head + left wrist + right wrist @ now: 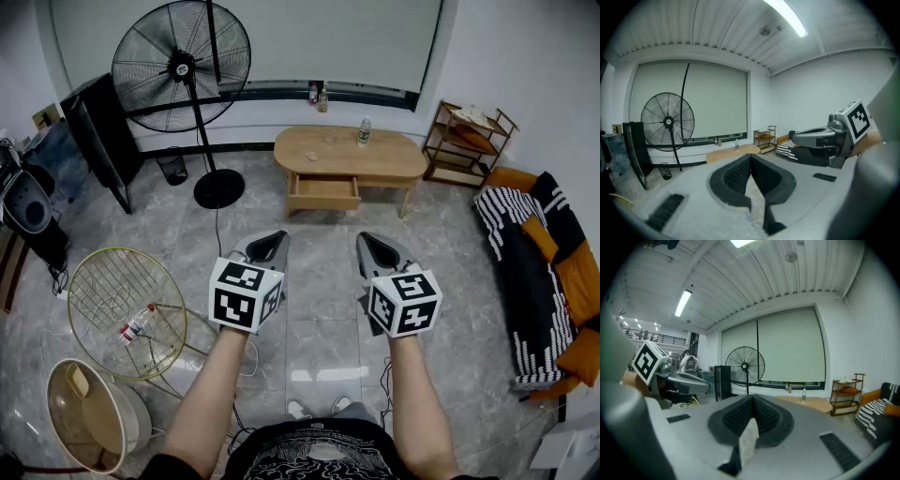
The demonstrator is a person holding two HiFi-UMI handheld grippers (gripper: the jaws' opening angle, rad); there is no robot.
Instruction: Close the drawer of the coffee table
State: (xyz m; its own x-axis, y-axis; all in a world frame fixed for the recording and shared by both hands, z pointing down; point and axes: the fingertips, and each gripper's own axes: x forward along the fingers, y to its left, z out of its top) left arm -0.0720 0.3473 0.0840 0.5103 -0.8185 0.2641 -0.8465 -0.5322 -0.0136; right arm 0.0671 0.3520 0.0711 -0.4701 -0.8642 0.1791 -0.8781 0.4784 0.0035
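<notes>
Drawer (323, 191) of the coffee table (394, 155) stands pulled out, far across the room and well apart from your tools. A floor fan (181, 66) stands left of the table. Your left gripper (266, 246) is clenched, nothing between its jaws. Your right gripper (373, 247), near it, is likewise clenched and empty — both pointing toward the table.

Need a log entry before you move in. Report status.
Left gripper, right gripper: both shut, empty. Drawer of coffee table pulled out, well ahead, untouched. Fan base left of the drawer, beside the path.
</notes>
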